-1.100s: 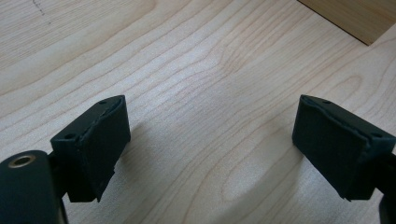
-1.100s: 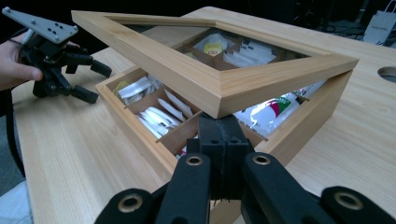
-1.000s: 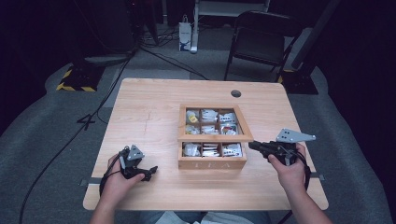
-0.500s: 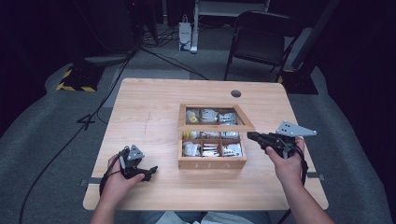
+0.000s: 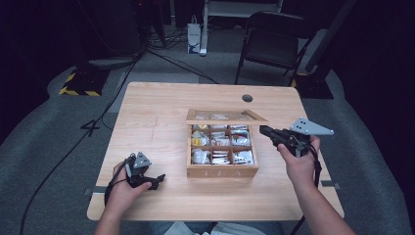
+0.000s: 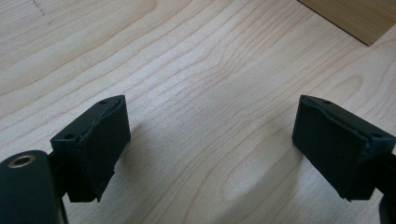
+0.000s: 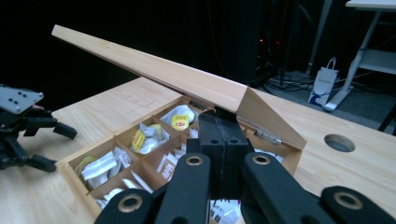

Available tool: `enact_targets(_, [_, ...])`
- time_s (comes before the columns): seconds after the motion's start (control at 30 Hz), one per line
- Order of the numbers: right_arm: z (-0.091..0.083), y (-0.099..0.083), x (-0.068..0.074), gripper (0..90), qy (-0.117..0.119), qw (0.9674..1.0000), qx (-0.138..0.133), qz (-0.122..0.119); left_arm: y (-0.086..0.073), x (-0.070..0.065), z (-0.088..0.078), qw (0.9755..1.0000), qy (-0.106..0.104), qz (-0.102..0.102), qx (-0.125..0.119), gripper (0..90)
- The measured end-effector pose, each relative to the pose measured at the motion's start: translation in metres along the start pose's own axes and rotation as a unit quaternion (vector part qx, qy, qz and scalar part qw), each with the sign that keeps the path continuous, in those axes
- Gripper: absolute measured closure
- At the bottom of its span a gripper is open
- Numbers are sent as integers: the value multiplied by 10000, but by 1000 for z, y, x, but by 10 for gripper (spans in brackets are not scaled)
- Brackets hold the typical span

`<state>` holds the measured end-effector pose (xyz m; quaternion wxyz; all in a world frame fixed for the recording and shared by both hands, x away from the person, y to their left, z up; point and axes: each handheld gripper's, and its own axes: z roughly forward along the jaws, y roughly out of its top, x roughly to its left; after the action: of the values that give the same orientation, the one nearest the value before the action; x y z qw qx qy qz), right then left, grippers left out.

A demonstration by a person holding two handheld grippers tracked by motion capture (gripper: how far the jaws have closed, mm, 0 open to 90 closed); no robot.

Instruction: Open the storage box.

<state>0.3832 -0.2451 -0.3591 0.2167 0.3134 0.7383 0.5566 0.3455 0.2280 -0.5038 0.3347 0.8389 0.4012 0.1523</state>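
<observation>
Pale wood-grain tabletop under everything; a round cable hole sits near its far edge.

The light wooden tea box with nine compartments stands at table centre, "TEA" lettered on its near wall. Its flat wooden hinged lid is part-raised, tilted up over the far row. White sachets fill the compartments; some carry yellow labels.

Your right black two-jaw gripper is just beside the box's right side, up at lid height, with its grey three-cornered plate on top. In the right gripper view its jaws are pressed together, tips tucked under the lid's front edge. Whether they pinch the lid or only prop it, I cannot tell.

Your left black two-jaw gripper rests low on the table, well apart from the box, to its near left. In the left gripper view its jaws stand wide with bare wood between them; a corner of the box shows at upper right.

A dark folding chair and a white paper bag stand on the grey floor beyond the table.
</observation>
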Motion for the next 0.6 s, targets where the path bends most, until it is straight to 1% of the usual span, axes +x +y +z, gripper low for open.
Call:
enact_targets(0.07, [0,2,0,900,-18,10000,5,17,0,0,0,10000,5,1,3,117])
enact_targets(0.27, [4,11,-3,900,-90,9999,-46,-39,0,0,0,10000,2,-2,-1,117])
enact_targets(0.3, [4,12,-4,900,-108,9999,-45,-15,0,0,0,10000,1,-5,1,117])
enact_targets(0.53, [8,22,-9,900,-103,9999,-39,-10,1,2,0,10000,-43,-26,8,121])
enact_targets(0.57, [8,22,-9,900,-103,9999,-39,-10,1,3,0,10000,-26,0,-1,121])
enact_targets(0.6, [9,25,-11,900,-119,9999,-16,-55,1,3,1,10000,-48,-1,9,121])
